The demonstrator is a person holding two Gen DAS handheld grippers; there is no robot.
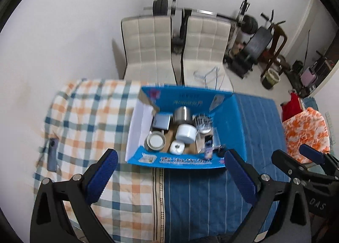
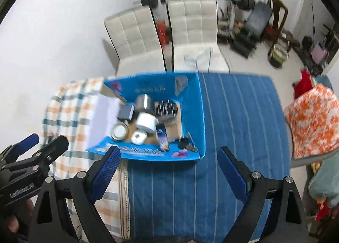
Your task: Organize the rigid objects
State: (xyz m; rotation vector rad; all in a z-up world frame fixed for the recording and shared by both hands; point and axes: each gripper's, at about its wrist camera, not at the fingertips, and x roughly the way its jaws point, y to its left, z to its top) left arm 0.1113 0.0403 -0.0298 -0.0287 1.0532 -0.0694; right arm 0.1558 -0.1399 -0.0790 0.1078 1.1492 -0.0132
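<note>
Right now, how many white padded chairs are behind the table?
2. Left chair and right chair stand side by side against the wall, just beyond the blue box. Nothing suggests another is hidden.

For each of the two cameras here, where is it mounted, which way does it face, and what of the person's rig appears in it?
Left wrist: on the left gripper, angled down at the blue box; its open fingers frame the view, right gripper at right.
Right wrist: on the right gripper, angled down at the box; open fingers, left gripper and a hand at left.
Shared: box, striped cloth, two white chairs.
</note>
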